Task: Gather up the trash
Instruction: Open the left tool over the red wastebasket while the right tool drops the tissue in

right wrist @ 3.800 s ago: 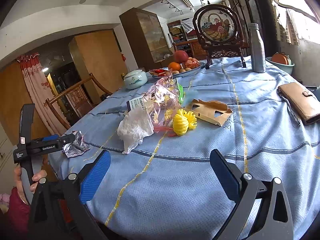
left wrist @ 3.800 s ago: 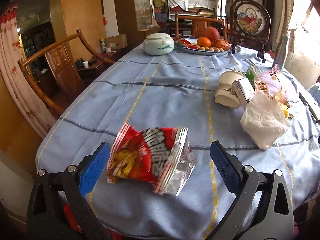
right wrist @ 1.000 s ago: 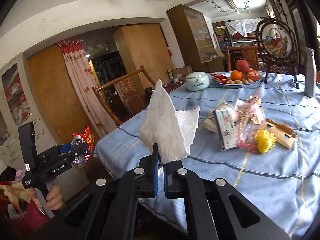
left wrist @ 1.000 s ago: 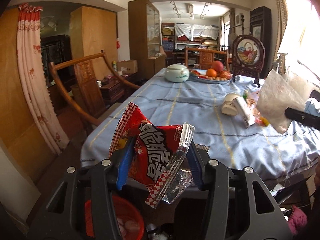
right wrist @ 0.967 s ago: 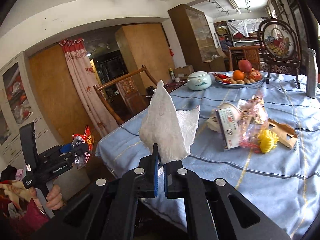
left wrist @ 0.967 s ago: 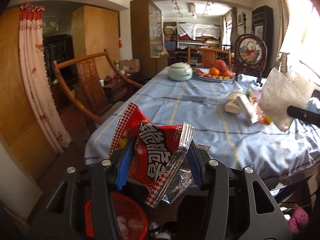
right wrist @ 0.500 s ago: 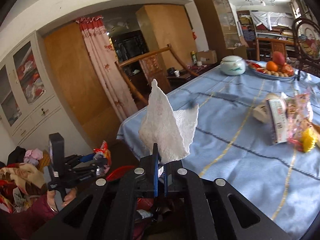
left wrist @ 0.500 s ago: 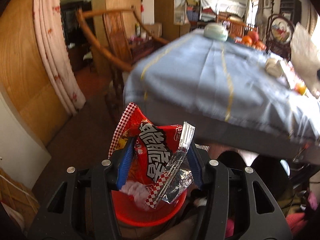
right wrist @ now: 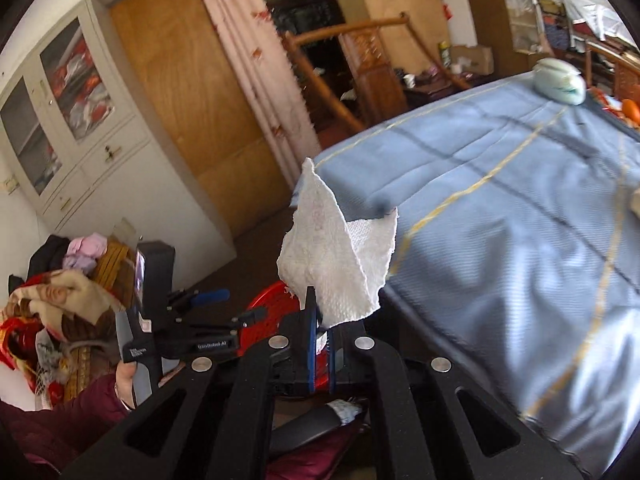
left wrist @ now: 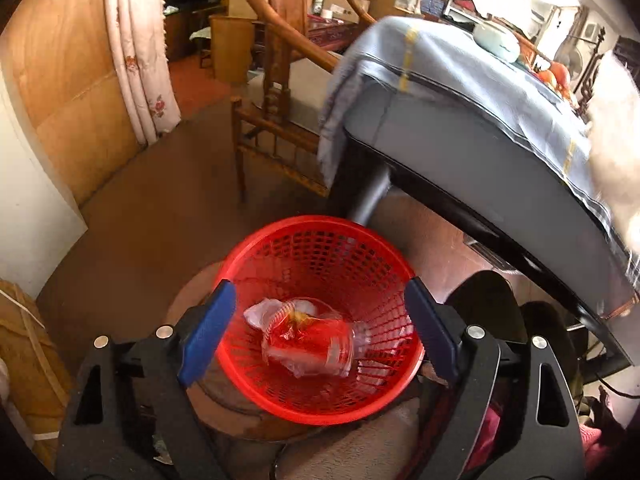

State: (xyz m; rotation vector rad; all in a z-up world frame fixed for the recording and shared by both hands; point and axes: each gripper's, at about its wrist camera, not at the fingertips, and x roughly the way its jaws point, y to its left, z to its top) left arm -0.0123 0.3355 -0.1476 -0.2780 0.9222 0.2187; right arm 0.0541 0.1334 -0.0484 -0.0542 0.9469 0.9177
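Bench (left wrist: 460,80): big, with a blue cloth with yellow lines over it. It stands up and to the right of the basket. A pale green lidded jar (right wrist: 560,80) sits far back on it.
Chair (left wrist: 280,64): brown wood, next to the bench corner, on the brown floor.
Curtain (left wrist: 136,48): pink with small red flowers, hanging by the wooden wall.
Basket (left wrist: 256,384): round, red, full of little holes. It sits low on the floor, right under the left hand-held gripper. In the right wrist view only a bit of its red rim (right wrist: 272,300) peeks out.
Left hand-held gripper (left wrist: 318,330): its two blue pads are far apart and are spreading wider. Nothing is between them. It hangs over the basket and points down into it.
Right hand-held gripper (right wrist: 319,344): its pads are pressed together on the bottom edge of the paper towel.
Paper towel (right wrist: 336,256): white and crumpled, sticking up from the right hand-held gripper, in the air in front of the bench edge.
Snack bag (left wrist: 308,344): red and shiny, blurry. It is down inside the basket, on top of some white scraps.
Person's hand (right wrist: 126,380): holds the handle of the left hand-held gripper, with a dark red sleeve.
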